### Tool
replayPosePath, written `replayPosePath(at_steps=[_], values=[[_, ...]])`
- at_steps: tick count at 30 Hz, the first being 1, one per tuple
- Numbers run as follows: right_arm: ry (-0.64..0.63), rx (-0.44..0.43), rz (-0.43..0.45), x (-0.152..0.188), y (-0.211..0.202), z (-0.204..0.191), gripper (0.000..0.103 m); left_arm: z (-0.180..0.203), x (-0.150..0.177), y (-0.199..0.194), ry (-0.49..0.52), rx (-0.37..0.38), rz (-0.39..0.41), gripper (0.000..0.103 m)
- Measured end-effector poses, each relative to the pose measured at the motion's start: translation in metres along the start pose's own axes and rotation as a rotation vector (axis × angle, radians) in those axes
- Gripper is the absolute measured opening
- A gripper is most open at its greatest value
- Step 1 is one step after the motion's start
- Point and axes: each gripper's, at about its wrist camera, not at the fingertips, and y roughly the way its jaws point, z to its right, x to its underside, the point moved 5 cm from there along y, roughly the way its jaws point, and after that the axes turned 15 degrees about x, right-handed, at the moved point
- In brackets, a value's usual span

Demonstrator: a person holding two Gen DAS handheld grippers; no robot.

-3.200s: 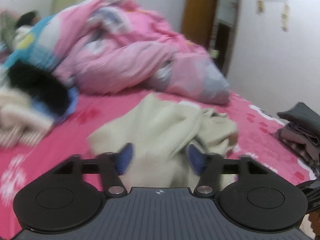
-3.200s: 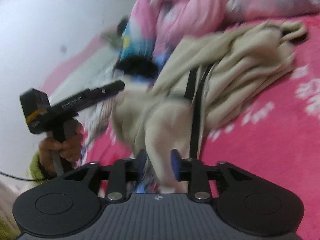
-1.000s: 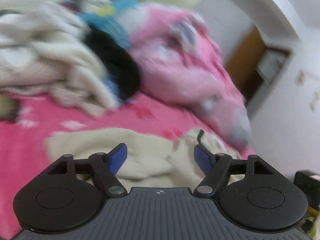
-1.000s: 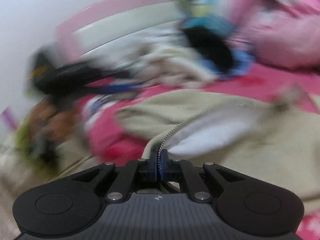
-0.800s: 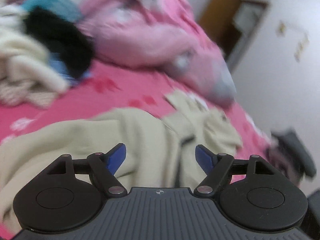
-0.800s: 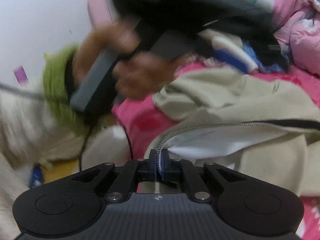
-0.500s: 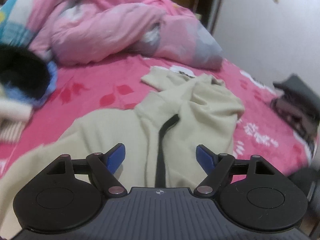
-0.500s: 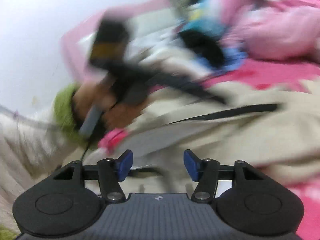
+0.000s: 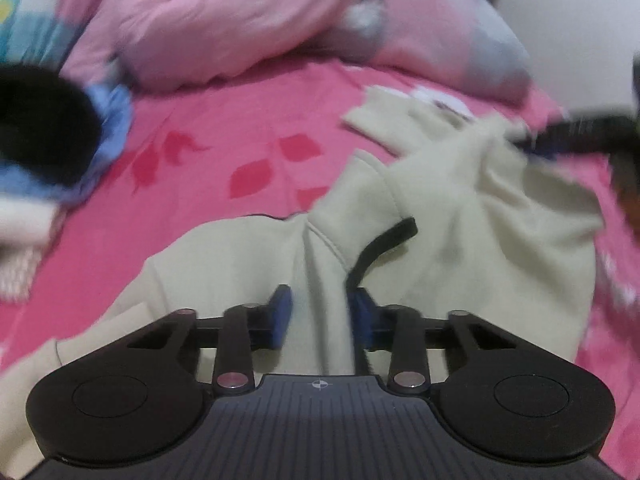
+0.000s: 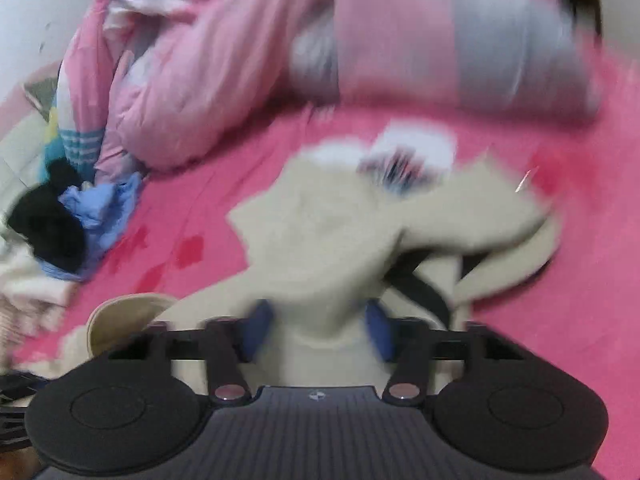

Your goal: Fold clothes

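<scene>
A cream fleece jacket with a black zipper strip lies spread on the pink bedsheet. My left gripper sits low over its near part, its jaws drawn in on a ridge of the fabric beside the zipper. The right gripper shows as a dark blur at the jacket's far right edge in the left wrist view. In the right wrist view the jacket is bunched, and a lump of it fills the gap of my right gripper, whose jaws stand wide apart.
A rumpled pink duvet lies along the far side of the bed. A heap of black and blue clothes sits at the left, seen again as a heap in the right wrist view. A pale wall stands beyond at the right.
My left gripper's jaws have narrowed from wide apart onto the jacket. My right gripper let go of the zipper edge about half a second ago and has swung over to the jacket's far end.
</scene>
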Motion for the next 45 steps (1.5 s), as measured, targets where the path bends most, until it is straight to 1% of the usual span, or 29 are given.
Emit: replayPosePath(at_steps=[1,2,3,6,8,10,13,15,17,18,20,22,23,24,25,26,28,31,33,34,35,36,37,38,39,40,42,44,45], values=[[0.030,-0.023,0.004,0.001,-0.005,0.005,0.012,-0.002,-0.002,-0.003,-0.021,0.000,0.019,0.017],[0.059,-0.046,0.009,0.003,-0.010,0.009,0.006,-0.004,-0.004,-0.009,-0.039,-0.004,0.050,0.014],[0.089,-0.069,0.013,0.004,-0.015,0.014,0.004,-0.005,-0.006,-0.015,-0.054,-0.006,0.078,0.012],[0.178,-0.138,0.026,0.009,-0.030,0.028,0.003,-0.011,-0.009,-0.033,-0.117,0.027,0.143,0.010],[0.238,-0.184,0.035,0.011,-0.040,0.038,0.002,-0.013,-0.010,-0.042,-0.132,0.019,0.164,0.007],[0.297,-0.230,0.044,0.014,-0.051,0.047,0.002,-0.013,-0.011,-0.051,-0.142,0.013,0.192,0.001],[0.342,-0.296,0.122,0.037,-0.122,0.065,0.002,-0.013,-0.009,-0.069,-0.136,0.008,0.244,0.000],[0.352,-0.315,0.164,0.063,-0.163,0.075,0.002,-0.011,-0.008,-0.075,-0.131,0.014,0.248,0.000],[0.361,-0.298,0.185,0.093,-0.192,0.087,0.002,-0.006,-0.004,-0.076,-0.120,0.051,0.223,0.001],[0.369,-0.266,0.156,0.116,-0.203,0.096,0.002,-0.002,-0.002,-0.076,-0.112,0.070,0.208,0.002],[0.390,-0.165,0.064,0.159,-0.206,0.110,0.002,0.012,0.003,-0.076,-0.055,0.095,0.192,0.007],[0.455,-0.016,-0.093,0.207,-0.197,0.128,0.002,0.026,0.008,-0.071,0.008,0.101,0.162,0.043],[0.482,0.033,-0.160,0.226,-0.195,0.135,0.002,0.033,0.009,-0.067,0.036,0.099,0.145,0.050],[0.478,0.072,-0.171,0.230,-0.200,0.139,0.002,0.038,0.009,-0.063,0.058,0.093,0.127,0.057],[0.470,0.111,-0.177,0.234,-0.205,0.142,0.002,0.043,0.009,-0.058,0.079,0.086,0.110,0.060],[0.456,0.119,-0.156,0.227,-0.213,0.144,0.004,0.047,0.008,-0.052,0.097,0.079,0.088,0.062],[0.399,0.138,-0.073,0.196,-0.235,0.148,0.005,0.052,0.004,-0.040,0.130,0.057,0.059,0.069],[0.290,0.162,0.078,0.136,-0.255,0.145,0.006,0.062,-0.003,-0.019,0.206,-0.001,0.014,0.071],[0.207,0.151,0.133,0.095,-0.245,0.134,0.006,0.068,-0.006,0.002,0.275,-0.054,-0.031,0.072],[0.168,0.123,0.126,0.078,-0.230,0.124,0.008,0.070,-0.007,0.012,0.304,-0.077,-0.054,0.071],[0.129,0.095,0.117,0.061,-0.215,0.112,0.021,0.071,-0.008,0.022,0.332,-0.100,-0.077,0.071],[0.088,0.073,0.091,0.045,-0.191,0.100,0.031,0.070,-0.008,0.029,0.339,-0.119,-0.091,0.065],[0.041,0.067,0.072,0.032,-0.164,0.087,0.054,0.067,-0.009,0.036,0.341,-0.136,-0.102,0.052],[-0.007,0.063,0.054,0.020,-0.137,0.075,0.063,0.062,-0.010,0.041,0.319,-0.148,-0.112,0.045],[-0.055,0.058,0.036,0.007,-0.109,0.062,0.063,0.055,-0.013,0.044,0.279,-0.153,-0.115,0.038],[-0.085,0.063,0.005,-0.002,-0.078,0.056,0.063,0.048,-0.015,0.043,0.246,-0.156,-0.107,0.028],[-0.118,0.091,-0.061,-0.021,-0.016,0.044,0.064,0.035,-0.019,0.041,0.182,-0.162,-0.085,0.021],[-0.137,0.134,-0.137,-0.030,0.041,0.034,0.064,0.027,-0.019,0.033,0.169,-0.181,-0.056,0.016],[-0.135,0.135,-0.177,-0.030,0.066,0.031,0.064,0.023,-0.018,0.028,0.164,-0.191,-0.042,0.013]])
